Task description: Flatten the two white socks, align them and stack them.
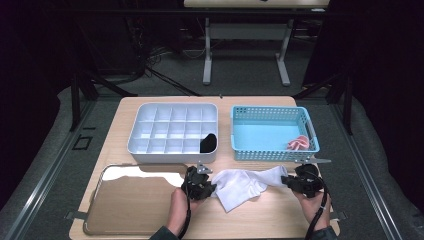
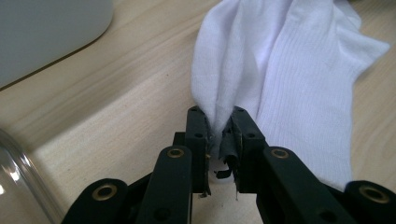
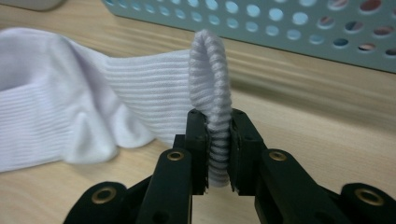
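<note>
No legible text, label, brand, number or sign on any surface in high view or either gripper view.

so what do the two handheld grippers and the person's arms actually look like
Both the left gripper and right gripper are matte black, with linked jaw arms on brass-coloured pivot rivets. Each trails a black cable. The left carries a grey three-cornered plate. Dark sleeve cuffs show at the wrists.

White ribbed sock (image 1: 243, 184); black hand-held grippers; pale blue perforated basket (image 1: 272, 150); white divider tray (image 1: 150, 148); light wood-grain table (image 1: 260, 220)
</note>
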A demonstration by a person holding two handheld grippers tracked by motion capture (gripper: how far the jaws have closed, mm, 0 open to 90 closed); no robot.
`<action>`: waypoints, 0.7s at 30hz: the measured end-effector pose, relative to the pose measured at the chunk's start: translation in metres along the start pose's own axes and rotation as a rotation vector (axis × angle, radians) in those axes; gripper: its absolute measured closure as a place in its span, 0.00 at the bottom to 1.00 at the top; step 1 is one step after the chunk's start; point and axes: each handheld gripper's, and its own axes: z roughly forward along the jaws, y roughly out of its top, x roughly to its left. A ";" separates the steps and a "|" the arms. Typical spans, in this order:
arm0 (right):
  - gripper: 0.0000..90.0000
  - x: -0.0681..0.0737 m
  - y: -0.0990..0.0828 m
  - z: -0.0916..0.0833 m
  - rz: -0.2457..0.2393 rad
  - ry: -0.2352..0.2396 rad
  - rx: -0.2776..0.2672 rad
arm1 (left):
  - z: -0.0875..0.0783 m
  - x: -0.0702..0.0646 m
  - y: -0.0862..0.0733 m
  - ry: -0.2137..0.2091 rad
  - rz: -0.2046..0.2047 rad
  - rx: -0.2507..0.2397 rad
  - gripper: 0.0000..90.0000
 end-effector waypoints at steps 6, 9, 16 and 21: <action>0.88 -0.006 -0.003 0.013 0.016 -0.036 0.051 | 0.001 0.001 0.003 -0.008 0.002 0.009 0.88; 0.88 -0.010 -0.005 0.014 0.034 -0.046 0.073 | 0.001 0.001 0.004 -0.021 -0.001 0.021 0.88; 0.68 -0.013 -0.008 0.016 0.021 -0.084 0.099 | 0.002 0.000 0.003 -0.018 -0.005 0.026 0.82; 0.35 -0.003 -0.007 0.007 -0.045 -0.075 0.049 | -0.001 0.005 0.002 -0.026 -0.014 0.017 0.77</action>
